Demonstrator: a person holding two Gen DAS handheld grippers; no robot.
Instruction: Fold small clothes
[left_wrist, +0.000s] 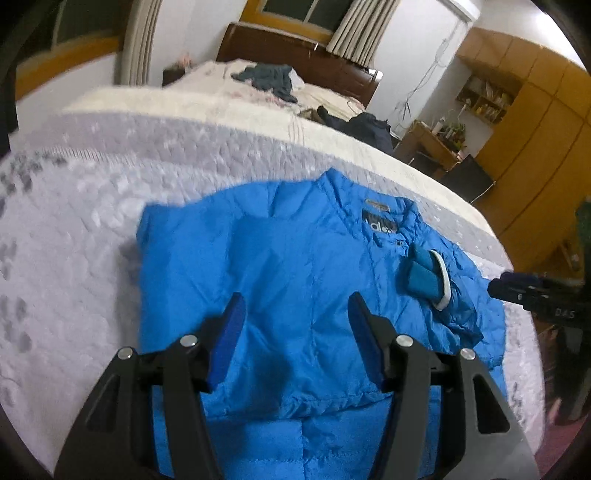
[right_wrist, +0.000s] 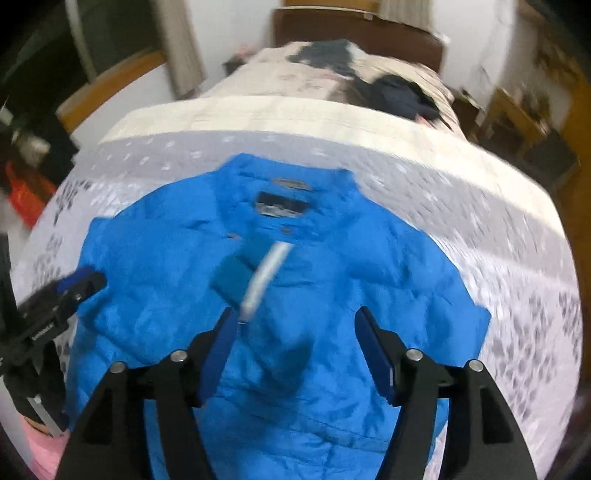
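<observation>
Jacket (left_wrist: 295, 280): bright blue, thin crinkled shell, quilted and puffy; lies flat on the bed (left_wrist: 92, 229), directly ahead of and beneath both claws. Stand collar at the far end. A sleeve is folded across the chest; its cuff (left_wrist: 424, 277), darker teal ribbed knit with a white edge, sits ahead and right of the left claw (left_wrist: 297, 306).

Label (left_wrist: 380, 223): dark patch below the collar with pale lettering, only partly legible; a smaller tab above it is unreadable.

Bed cover: pale grey-lilac quilted fabric, pebbled texture, darker scattered print; a cream band beyond the jacket.

Left claw: black frame, blue pads, released and spread wide, nothing between them, hovering over the jacket's lower half.

Right claw (right_wrist: 295, 321): same build, likewise released and empty; the cuff lies just ahead of its left finger. This view is motion-blurred.
</observation>
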